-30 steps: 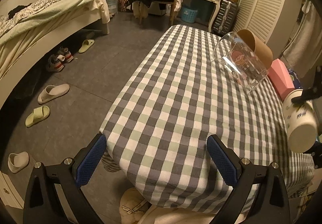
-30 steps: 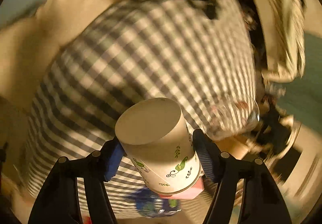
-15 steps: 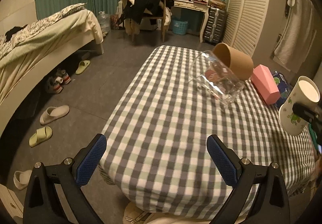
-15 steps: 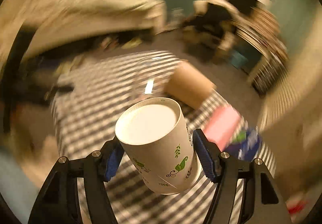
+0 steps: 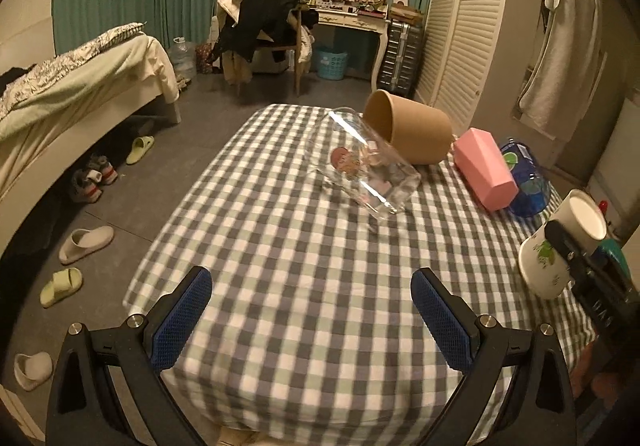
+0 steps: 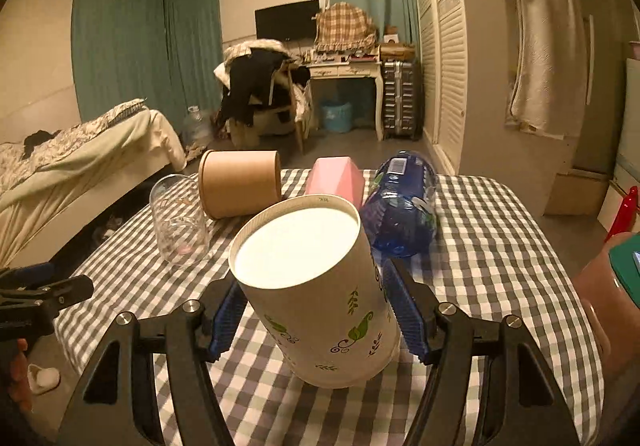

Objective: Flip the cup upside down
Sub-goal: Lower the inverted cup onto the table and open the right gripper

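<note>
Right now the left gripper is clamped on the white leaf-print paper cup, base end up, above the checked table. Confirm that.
Wrong gripper. The right gripper is clamped on the white leaf-print paper cup, base end up, above the checked table, as the right wrist view shows. The left gripper is open and holds nothing.

A checked tablecloth covers the table. On it lie a glass on its side, a brown tub at its 1 o'clock, then a pink box and blue bottle at 3 o'clock. Slippers sit on the floor at 9 o'clock.
</note>
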{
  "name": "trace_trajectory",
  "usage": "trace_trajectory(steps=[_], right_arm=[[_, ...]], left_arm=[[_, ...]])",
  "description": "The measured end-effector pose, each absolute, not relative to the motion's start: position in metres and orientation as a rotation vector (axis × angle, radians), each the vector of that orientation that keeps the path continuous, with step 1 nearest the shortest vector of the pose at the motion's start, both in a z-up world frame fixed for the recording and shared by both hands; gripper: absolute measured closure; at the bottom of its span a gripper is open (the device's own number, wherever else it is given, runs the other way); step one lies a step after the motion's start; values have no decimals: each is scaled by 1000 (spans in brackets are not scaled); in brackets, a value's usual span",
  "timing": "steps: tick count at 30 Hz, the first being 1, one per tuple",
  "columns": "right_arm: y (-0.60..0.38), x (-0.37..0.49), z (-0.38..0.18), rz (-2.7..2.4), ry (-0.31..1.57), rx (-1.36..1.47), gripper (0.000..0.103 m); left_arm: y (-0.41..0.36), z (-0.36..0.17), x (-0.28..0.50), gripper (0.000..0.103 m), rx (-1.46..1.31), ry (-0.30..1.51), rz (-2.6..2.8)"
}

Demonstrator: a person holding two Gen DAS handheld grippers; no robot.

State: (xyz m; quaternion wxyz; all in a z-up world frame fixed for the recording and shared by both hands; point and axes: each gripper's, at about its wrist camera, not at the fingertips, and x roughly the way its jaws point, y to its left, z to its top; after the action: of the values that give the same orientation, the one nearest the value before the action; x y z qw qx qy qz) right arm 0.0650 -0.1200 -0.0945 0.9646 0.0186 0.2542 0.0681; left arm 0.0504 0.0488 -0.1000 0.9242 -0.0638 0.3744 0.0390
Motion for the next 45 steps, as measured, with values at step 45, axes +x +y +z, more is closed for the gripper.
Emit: trace_trajectory(steps=[45], right_arm=[[-155, -36, 12, -11, 538, 2, 8]], left_arm=[[-2, 5, -27, 0, -62, 517, -24]])
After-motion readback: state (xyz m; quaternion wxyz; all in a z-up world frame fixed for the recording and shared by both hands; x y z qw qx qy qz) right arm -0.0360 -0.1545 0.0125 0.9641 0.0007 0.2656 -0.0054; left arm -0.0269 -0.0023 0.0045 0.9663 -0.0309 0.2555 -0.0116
